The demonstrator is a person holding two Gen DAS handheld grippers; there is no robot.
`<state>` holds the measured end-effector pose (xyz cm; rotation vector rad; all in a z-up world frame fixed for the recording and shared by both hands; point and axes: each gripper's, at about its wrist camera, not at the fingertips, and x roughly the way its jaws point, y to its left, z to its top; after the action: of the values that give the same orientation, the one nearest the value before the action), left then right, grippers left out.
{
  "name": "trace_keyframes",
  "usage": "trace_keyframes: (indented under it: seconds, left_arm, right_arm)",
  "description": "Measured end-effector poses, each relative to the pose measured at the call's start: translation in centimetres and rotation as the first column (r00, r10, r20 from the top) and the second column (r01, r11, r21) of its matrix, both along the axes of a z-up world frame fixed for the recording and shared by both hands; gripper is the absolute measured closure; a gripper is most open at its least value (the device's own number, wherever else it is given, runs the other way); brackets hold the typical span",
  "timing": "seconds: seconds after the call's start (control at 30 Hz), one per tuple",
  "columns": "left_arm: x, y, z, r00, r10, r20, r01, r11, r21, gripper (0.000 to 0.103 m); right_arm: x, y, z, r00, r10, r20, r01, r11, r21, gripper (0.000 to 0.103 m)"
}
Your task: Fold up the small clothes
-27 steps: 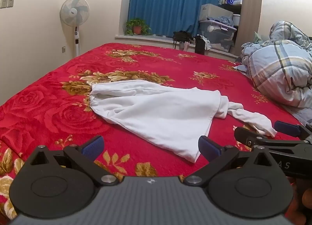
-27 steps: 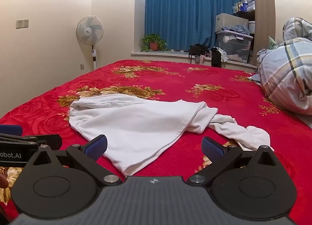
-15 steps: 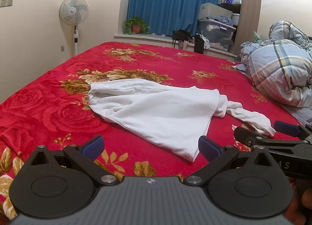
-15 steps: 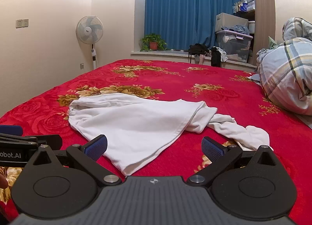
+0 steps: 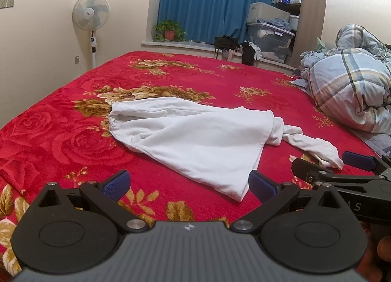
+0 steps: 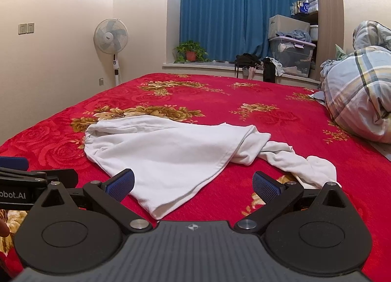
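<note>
We see shirt (image 5: 195, 140) flat mid-bed (image 5: 73, 116) | long axis across, sleeve toward right edge | left gripper (image 5: 188, 185) wide, empty | right gripper (image 6: 193, 183) wide, empty

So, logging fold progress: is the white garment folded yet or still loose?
Loose. The white garment lies rumpled on the red bedspread, one twisted part trailing right; no neat fold shows.

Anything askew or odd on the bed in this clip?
The white cotton garment lies crumpled and skewed on the red floral blanket, one sleeve twisted out to the right. Nothing looks spilled or damaged.
</note>
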<state>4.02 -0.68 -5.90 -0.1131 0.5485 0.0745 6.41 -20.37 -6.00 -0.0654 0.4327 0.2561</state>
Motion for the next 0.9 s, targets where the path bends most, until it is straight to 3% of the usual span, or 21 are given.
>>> trace_keyframes:
  seconds: [0.4,0.5,0.57,0.63,0.8,0.83,0.9]
  left_arm:
    - [0.2,0.1,-0.3,1.000,-0.012,-0.017,0.012,1.000,-0.008,0.001]
    - [0.3,0.1,-0.9,0.999,-0.029,-0.023,0.029,1.000,0.003,0.021]
    - [0.7,0.1,-1.4,0.998,-0.047,-0.034,0.047,0.999,0.016,0.046]
    - [1.4,0.2,-1.9,0.995,-0.075,-0.061,0.076,0.997,0.002,0.065]
    - [5.5,0.1,-2.8,0.989,-0.093,-0.114,0.085,0.994,-0.071,0.068]
    - [6.9,0.1,-3.2,0.987,-0.085,-0.133,0.071,0.991,-0.111,0.066]
    - [9.7,-0.1,-4.6,0.979,-0.075,-0.188,0.031,0.973,-0.227,0.063]
  right_arm:
    - [0.1,0.3,0.0,1.000,-0.014,0.002,0.014,1.000,0.015,0.001]
    - [0.1,-0.1,0.2,0.999,-0.031,0.021,0.031,0.999,0.018,0.001]
    - [0.0,-0.3,0.4,0.999,-0.040,0.030,0.039,0.999,0.025,0.001]
    - [0.2,-0.5,0.8,0.998,-0.055,0.024,0.053,0.997,0.052,0.001]
    - [0.9,-1.9,1.8,0.993,-0.096,0.064,0.090,0.991,0.095,0.001]
    - [1.0,-2.4,2.1,0.989,-0.105,0.104,0.094,0.990,0.106,0.001]
    - [1.4,-3.3,2.4,0.991,-0.109,0.079,0.099,0.988,0.116,0.006]
